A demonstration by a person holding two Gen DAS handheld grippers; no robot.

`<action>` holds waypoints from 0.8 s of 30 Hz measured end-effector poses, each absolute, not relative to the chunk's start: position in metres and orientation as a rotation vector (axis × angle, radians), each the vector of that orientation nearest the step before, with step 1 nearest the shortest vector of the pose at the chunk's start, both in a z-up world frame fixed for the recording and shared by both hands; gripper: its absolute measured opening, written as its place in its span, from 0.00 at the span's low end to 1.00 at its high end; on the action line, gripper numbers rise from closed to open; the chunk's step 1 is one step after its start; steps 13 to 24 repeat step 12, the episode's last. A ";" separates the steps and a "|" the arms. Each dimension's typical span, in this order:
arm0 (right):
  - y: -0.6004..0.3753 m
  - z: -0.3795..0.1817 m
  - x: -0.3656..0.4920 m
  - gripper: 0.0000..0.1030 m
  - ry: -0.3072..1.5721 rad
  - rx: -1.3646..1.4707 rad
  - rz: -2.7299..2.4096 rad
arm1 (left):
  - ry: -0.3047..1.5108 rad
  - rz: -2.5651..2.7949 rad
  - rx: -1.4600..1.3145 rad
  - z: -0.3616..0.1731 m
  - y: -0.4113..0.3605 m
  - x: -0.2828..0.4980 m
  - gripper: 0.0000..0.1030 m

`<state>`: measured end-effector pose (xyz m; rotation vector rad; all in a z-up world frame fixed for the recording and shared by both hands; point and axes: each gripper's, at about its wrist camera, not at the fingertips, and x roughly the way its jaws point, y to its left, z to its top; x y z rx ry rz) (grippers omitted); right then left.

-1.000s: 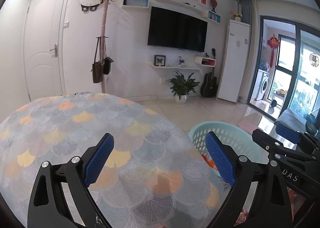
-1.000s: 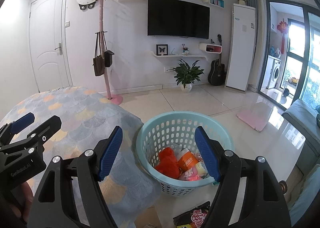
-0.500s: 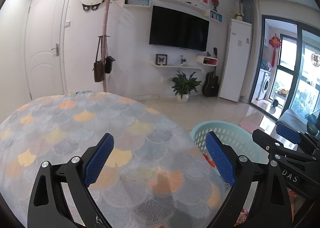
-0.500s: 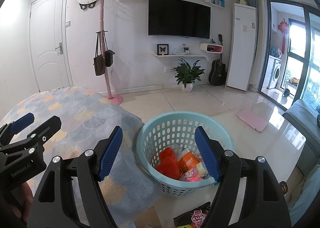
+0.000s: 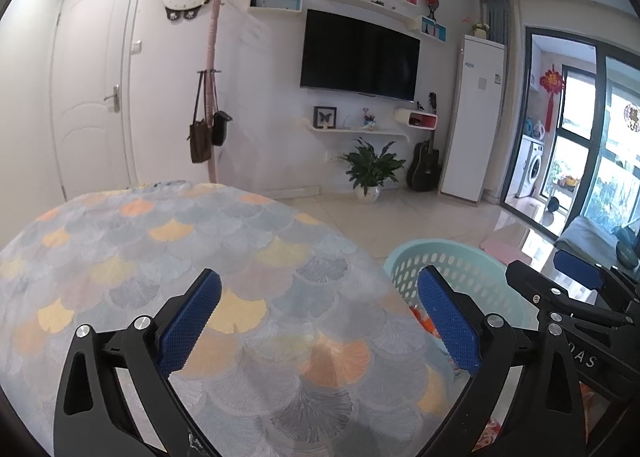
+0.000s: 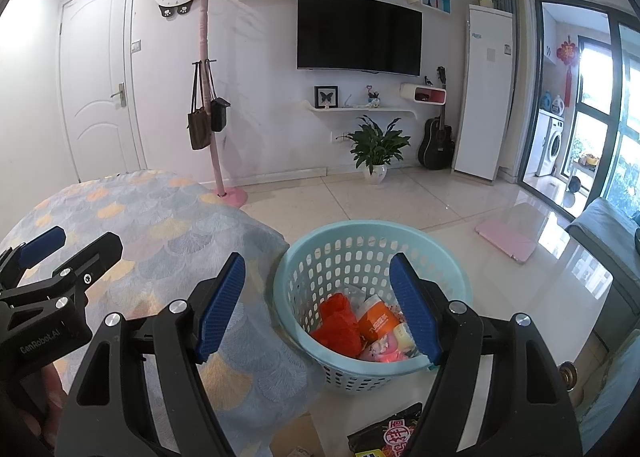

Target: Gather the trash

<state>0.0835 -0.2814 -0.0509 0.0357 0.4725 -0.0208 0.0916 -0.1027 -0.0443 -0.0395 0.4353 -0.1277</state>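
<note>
Barely any change over the last second: slight drift in the left wrist view, with TV and wall shelves sitting a touch lower in frame; right wrist view effectively static. No pick, no drop in that window.

Left gripper [image 5: 318, 321]: blue-padded jaws spread wide, nothing between them, hovering over the round table under its grey-and-orange fan-pattern cloth [image 5: 168, 249]. No trash visible on the cloth from either view.

Right gripper [image 6: 318, 309]: also wide apart, empty, aimed down toward the light-teal perforated plastic basket [image 6: 448, 269] standing on the tiled floor just beside the table edge. Left gripper also visible at the left of the right wrist view [image 6: 60, 253].

Basket contents: crumpled red-orange bag [image 6: 336, 323], orange-and-white packet [image 6: 378, 321], pale pink and yellow wrappers under them. Most collected trash already in there.

Still out: dark snack wrapper with red print [image 6: 390, 433] on the floor just in front of the basket, at the bottom edge of the right view. Something pale next to it, too cropped to identify.

Read: pause between picks, table side looks done. Likely next target that floor wrapper; closer to the right gripper. Flat foil on tile, so pinching an edge probably needed, risk of sliding.
</note>
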 end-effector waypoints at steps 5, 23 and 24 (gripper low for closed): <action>-0.282 -0.053 0.085 0.69 0.473 0.035 -0.021 | 0.441 -0.125 -0.019 -0.043 -0.107 0.091 0.93; -0.284 -0.057 0.086 0.69 0.478 0.042 -0.022 | 0.476 -0.149 -0.065 -0.045 -0.100 0.096 0.93; -0.284 -0.057 0.086 0.69 0.478 0.042 -0.022 | 0.476 -0.149 -0.065 -0.045 -0.100 0.096 0.93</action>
